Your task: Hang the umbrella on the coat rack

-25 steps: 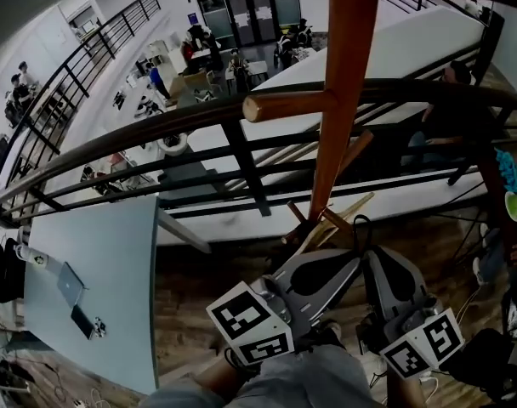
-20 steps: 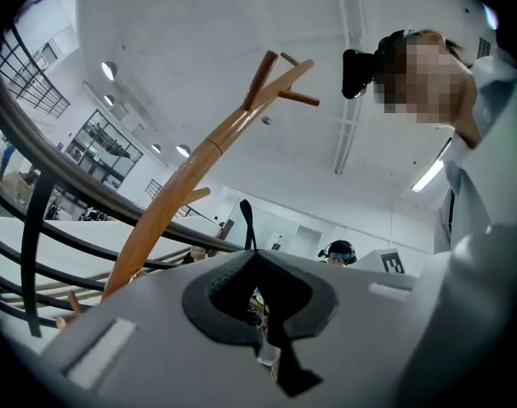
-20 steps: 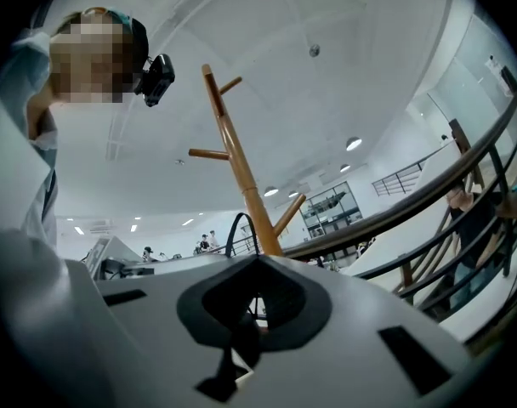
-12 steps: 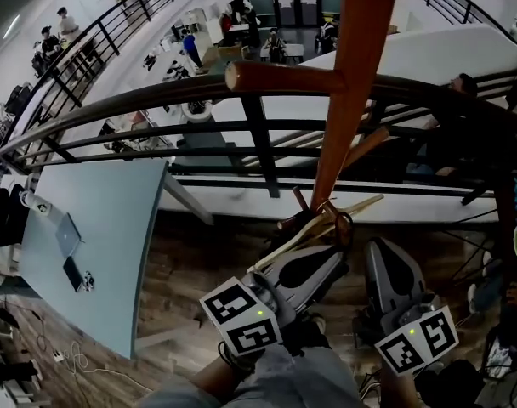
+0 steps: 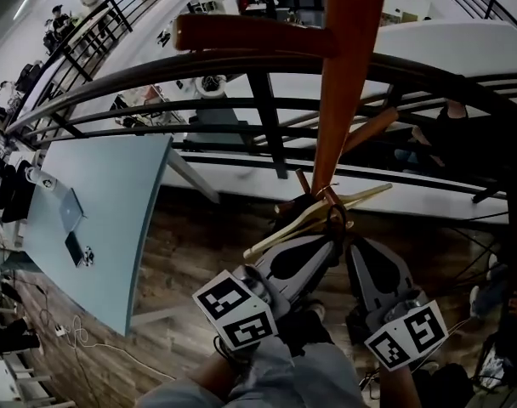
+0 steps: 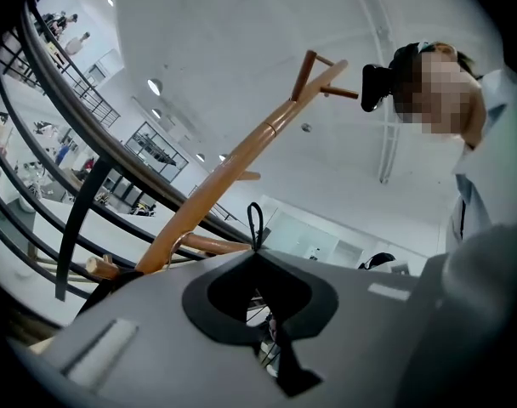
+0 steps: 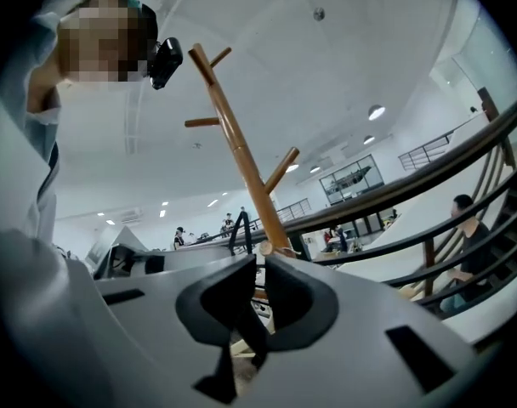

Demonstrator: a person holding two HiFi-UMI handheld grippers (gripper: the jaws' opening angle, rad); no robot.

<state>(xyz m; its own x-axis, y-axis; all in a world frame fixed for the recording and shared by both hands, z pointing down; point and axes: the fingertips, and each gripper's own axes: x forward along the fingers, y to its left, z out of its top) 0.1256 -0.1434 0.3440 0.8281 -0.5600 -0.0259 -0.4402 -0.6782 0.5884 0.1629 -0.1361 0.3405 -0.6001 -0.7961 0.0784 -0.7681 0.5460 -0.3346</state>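
A long black metal railing (image 5: pixel 267 126) curves across the head view, with a pale blue-grey tabletop (image 5: pixel 105 219) at the left above a brown wood-plank floor (image 5: pixel 190 262). A tall reddish-brown wooden coat rack (image 5: pixel 339 83) rises in front of the railing, one peg jutting to the left near the top and shorter pegs angling out lower down. A pale, slim wooden stick (image 5: pixel 318 215) lies slantwise across the foot of the pole, just above both tools.

The grey left gripper (image 5: pixel 331 243) points up at the base of the pole. Its jaws are pressed together on the umbrella's thin black cord loop (image 5: pixel 335 219), which stands up just past the tips, close beside the pole and the low pegs. The rest of the umbrella cannot be made out.

The grey right gripper (image 5: pixel 357 246) sits just beside the left one, aimed the same way. Its jaws stand a narrow slit apart with nothing held between them, and the round end of a low peg shows just beyond the tips.
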